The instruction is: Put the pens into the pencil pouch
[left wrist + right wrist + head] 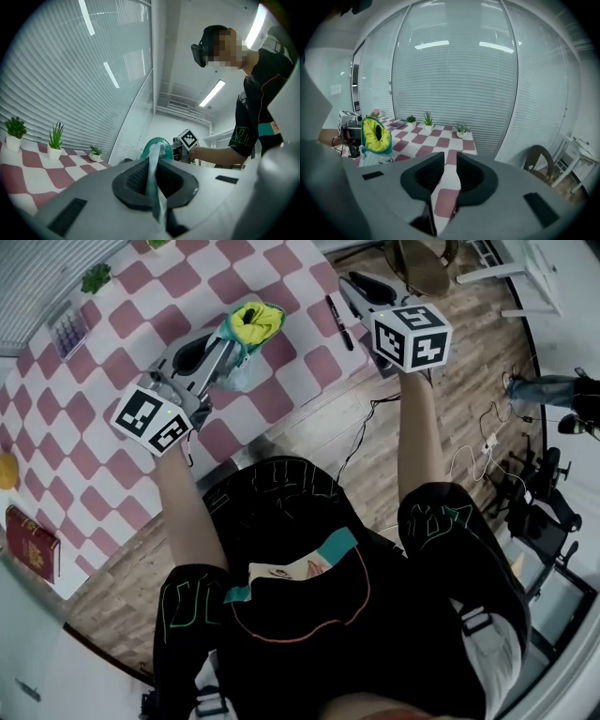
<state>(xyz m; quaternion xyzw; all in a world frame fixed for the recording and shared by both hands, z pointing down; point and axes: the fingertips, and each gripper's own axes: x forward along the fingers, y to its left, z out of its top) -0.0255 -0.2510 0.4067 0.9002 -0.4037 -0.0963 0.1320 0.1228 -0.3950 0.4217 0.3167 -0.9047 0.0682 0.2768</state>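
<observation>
**A:** Left gripper (153,173) first; what have its jaws got?

**B:** They're clenched on a thin fold of the pouch (157,143), at its rim; the pouch is held up with its yellow-lined mouth gaping toward the right gripper (449,164); whether its base rests on anything I can't tell.

**A:** And that one?

**B:** Released; jaws a little apart, nothing between them, only the checkered worktop (436,140) showing through the gap.

**A:** The pen?

**B:** One black pen (338,322) lies flat on the worktop, just beside the right gripper and well apart from the pouch; I see no other.

**A:** How will they handle?

**B:** The pen looks light, stiff and smooth; pinched near an end it would likely swivel or roll away, so I'd take it across the barrel near the middle; the pouch is soft cloth and will sag, so the rim is the right place to hold it, with the mouth open; I'd feed the pen in end first.
</observation>
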